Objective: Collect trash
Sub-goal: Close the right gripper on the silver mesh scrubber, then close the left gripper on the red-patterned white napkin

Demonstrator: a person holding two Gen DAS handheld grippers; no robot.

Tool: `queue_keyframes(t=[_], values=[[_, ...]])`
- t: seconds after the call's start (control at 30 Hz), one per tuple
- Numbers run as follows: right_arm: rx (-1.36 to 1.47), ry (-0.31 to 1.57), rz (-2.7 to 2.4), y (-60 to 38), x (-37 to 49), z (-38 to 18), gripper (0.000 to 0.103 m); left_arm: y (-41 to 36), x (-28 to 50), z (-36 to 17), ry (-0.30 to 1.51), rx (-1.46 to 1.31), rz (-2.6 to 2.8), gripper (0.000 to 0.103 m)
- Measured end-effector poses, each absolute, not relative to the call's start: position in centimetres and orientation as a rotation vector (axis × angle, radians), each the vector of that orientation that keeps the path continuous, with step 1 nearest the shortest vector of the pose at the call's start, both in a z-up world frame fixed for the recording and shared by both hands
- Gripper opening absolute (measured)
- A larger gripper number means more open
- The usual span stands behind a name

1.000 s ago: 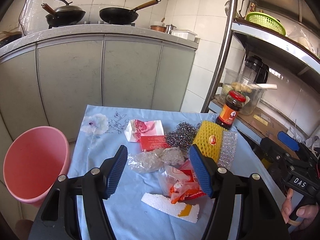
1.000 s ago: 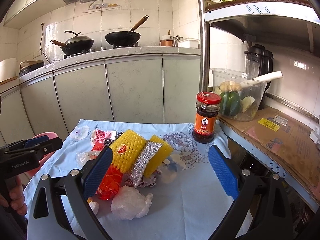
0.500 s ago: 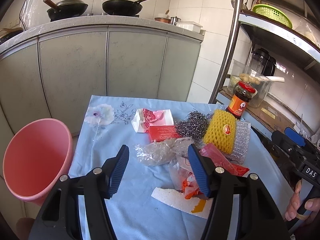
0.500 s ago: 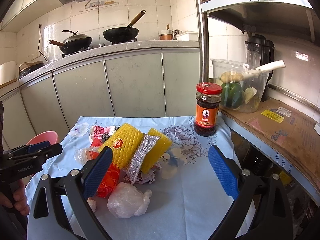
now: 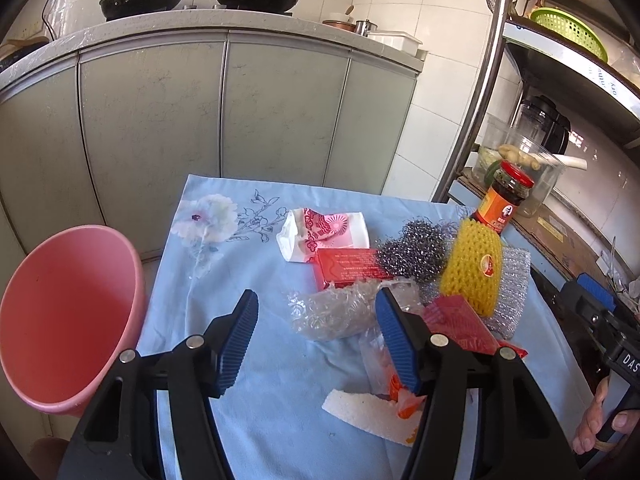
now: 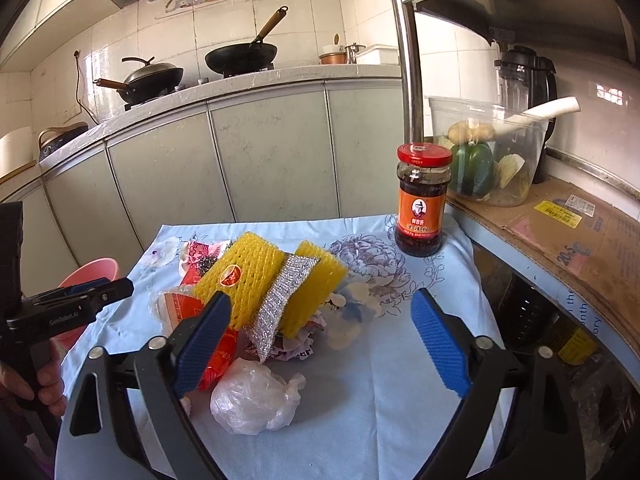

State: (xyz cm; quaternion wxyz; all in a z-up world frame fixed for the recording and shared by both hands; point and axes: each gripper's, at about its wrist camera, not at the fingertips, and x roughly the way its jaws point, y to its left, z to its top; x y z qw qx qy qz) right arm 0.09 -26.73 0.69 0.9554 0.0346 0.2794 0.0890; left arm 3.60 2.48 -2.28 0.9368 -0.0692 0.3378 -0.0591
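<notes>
Trash lies on a blue floral cloth (image 5: 224, 272): a crumpled clear plastic wrap (image 5: 332, 314), a red packet (image 5: 346, 266), a red-and-white wrapper (image 5: 324, 232), yellow foam netting (image 5: 474, 266), a white foam piece (image 5: 372, 410) and a white plastic bag (image 6: 254, 400). A pink bin (image 5: 64, 316) stands left of the table. My left gripper (image 5: 316, 344) is open and empty, just short of the clear wrap. My right gripper (image 6: 320, 344) is open and empty above the yellow netting (image 6: 248, 276) and the bag.
A chili sauce jar (image 6: 422, 200) stands at the table's far right corner. A steel wool ball (image 5: 412, 248) and bubble wrap (image 5: 514, 288) lie by the netting. A metal shelf rack with a clear bowl (image 6: 486, 152) is on the right. Cabinets are behind.
My left gripper has moved left and slightly forward, so the clear wrap now sits between its fingers. My right gripper has edged forward over the pile. Both stay open.
</notes>
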Motion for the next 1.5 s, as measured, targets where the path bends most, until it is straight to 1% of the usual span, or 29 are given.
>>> queue_keyframes(t=[0.07,0.13,0.3,0.33,0.4,0.43,0.5,0.63,0.7,0.73,0.8,0.9,1.1,1.17,1.27,1.33,1.47,1.5], values=[[0.072,0.575,0.188,-26.7,0.3,0.5,0.088,2.5,3.8,-2.3,0.689,-0.143,-0.12,0.06],[0.082,0.587,0.202,-26.7,0.5,0.3,0.084,2.5,4.0,-2.4,0.691,-0.146,-0.121,0.06],[0.108,0.625,0.254,-26.6,1.3,-0.2,0.068,2.6,4.4,-3.0,0.705,-0.149,-0.119,0.06],[0.117,0.637,0.271,-26.5,1.6,-0.3,0.066,2.7,4.4,-3.1,0.708,-0.15,-0.119,0.059],[0.127,0.649,0.288,-26.4,2.0,-0.6,0.057,2.8,4.4,-3.2,0.71,-0.15,-0.117,0.059],[0.137,0.662,0.305,-26.3,2.3,-0.7,0.054,2.8,4.4,-3.3,0.709,-0.15,-0.116,0.059],[0.154,0.683,0.325,-26.2,2.7,-0.9,0.044,2.9,4.4,-3.3,0.71,-0.152,-0.114,0.058],[0.171,0.717,0.355,-25.7,3.4,-1.5,0.035,2.9,4.6,-3.2,0.708,-0.148,-0.11,0.058],[0.181,0.733,0.375,-25.3,3.8,-1.7,0.025,2.9,4.8,-3.1,0.705,-0.141,-0.11,0.058],[0.182,0.736,0.383,-25.2,3.8,-1.8,0.022,2.9,5.0,-3.0,0.701,-0.135,-0.11,0.058],[0.179,0.738,0.393,-24.9,3.8,-1.8,0.008,2.8,5.5,-2.6,0.693,-0.123,-0.11,0.058],[0.176,0.736,0.412,-24.8,3.8,-1.6,0.006,3.0,6.7,-1.9,0.689,-0.122,-0.12,0.058],[0.197,0.692,0.425,-25.6,3.2,0.3,0.005,3.4,10.5,-1.7,0.706,-0.108,-0.119,0.057],[0.211,0.671,0.431,-26.0,3.0,1.1,0.005,3.5,12.0,-2.3,0.729,-0.114,-0.121,0.054],[0.218,0.649,0.436,-26.3,2.9,2.2,0.005,3.5,13.7,-3.3,0.773,-0.135,-0.129,0.046],[0.226,0.637,0.437,-26.6,2.7,2.7,0.005,3.5,14.7,-3.9,0.796,-0.156,-0.136,0.037],[0.235,0.619,0.439,-27.0,2.6,3.4,0.005,3.2,15.6,-4.7,0.82,-0.164,-0.143,0.034],[0.235,0.617,0.438,-27.1,2.6,3.5,0.005,3.0,15.7,-4.9,0.823,-0.159,-0.142,0.032]])
